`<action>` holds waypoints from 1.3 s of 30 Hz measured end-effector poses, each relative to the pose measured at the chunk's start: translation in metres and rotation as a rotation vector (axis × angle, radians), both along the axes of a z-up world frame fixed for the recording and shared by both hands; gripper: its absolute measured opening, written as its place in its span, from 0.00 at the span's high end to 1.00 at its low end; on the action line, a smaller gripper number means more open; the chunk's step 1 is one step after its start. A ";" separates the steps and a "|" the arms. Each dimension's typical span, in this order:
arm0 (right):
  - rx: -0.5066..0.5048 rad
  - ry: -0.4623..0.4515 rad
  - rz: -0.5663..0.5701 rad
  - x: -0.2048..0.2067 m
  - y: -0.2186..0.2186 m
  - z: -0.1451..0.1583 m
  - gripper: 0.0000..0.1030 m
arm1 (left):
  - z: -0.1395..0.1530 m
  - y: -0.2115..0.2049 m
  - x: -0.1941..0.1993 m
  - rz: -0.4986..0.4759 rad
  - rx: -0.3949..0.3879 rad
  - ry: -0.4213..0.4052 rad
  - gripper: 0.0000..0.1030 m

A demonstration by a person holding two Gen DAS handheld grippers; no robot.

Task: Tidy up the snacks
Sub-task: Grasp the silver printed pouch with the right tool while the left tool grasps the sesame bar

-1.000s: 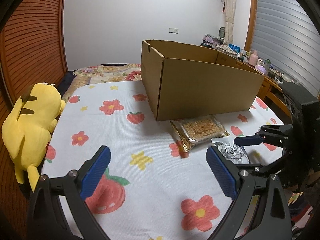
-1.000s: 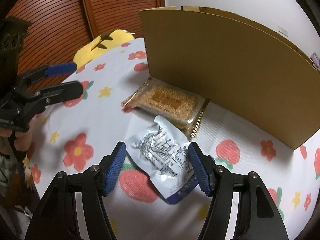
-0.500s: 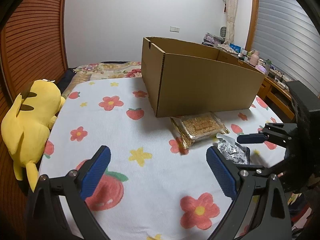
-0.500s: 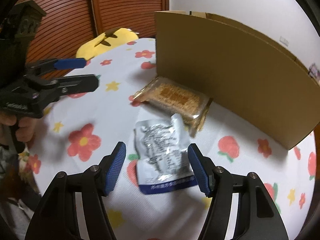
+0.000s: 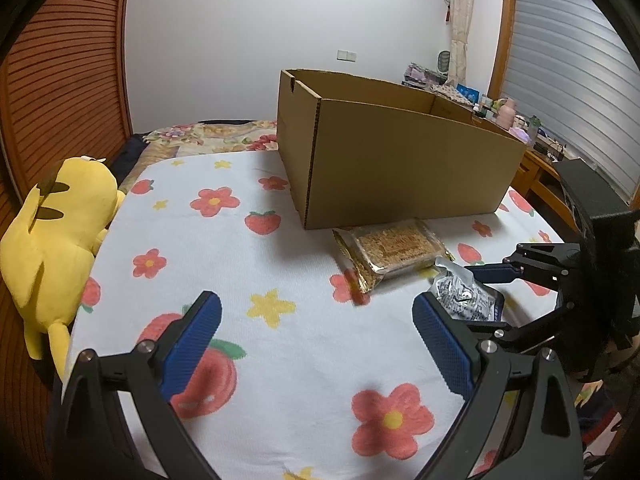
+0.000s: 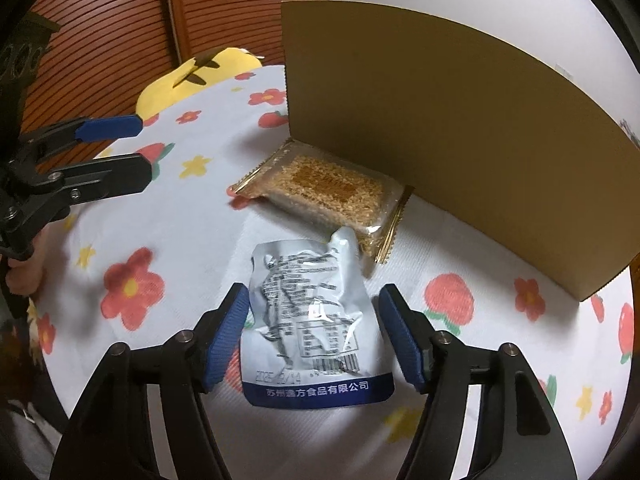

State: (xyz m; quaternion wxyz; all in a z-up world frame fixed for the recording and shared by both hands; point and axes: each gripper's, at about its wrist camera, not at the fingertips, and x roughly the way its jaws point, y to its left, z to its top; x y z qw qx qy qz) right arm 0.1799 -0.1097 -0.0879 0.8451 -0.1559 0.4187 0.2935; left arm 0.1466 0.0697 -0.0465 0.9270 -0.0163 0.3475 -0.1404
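Beyond both grippers, a cardboard box (image 6: 440, 120) stands on the flowered bedsheet (image 5: 260, 240). Left gripper (image 5: 316, 340) hovers wide open, empty. Right gripper (image 6: 316, 332), half-open, straddles a silver snack pouch (image 6: 312, 320) without gripping; a golden cracker pack (image 6: 324, 196) lies just ahead.

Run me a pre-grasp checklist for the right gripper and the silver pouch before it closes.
1. silver pouch lies between the jaws of the right gripper: ok.
2. Jaws open, pads not yet pressing the pouch: ok.
3. Pouch free of the crispy snack pack: not ok, its top corner overlaps the pack.
4. left gripper open, holding nothing, off to the side: ok.
5. cardboard box open at the top: ok.
6. Room inside the box: cannot tell, the interior is hidden.
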 end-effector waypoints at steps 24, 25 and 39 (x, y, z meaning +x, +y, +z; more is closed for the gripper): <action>0.111 -0.034 -0.124 -0.013 -0.058 0.017 0.40 | 0.008 -0.076 0.053 -0.306 0.154 0.034 0.09; 0.113 -0.038 -0.133 -0.012 -0.062 0.017 0.40 | 0.008 -0.079 0.057 -0.317 0.158 0.038 0.09; 0.094 -0.037 -0.185 -0.010 -0.084 0.008 0.39 | -0.006 -0.100 0.097 -0.413 0.201 0.114 0.24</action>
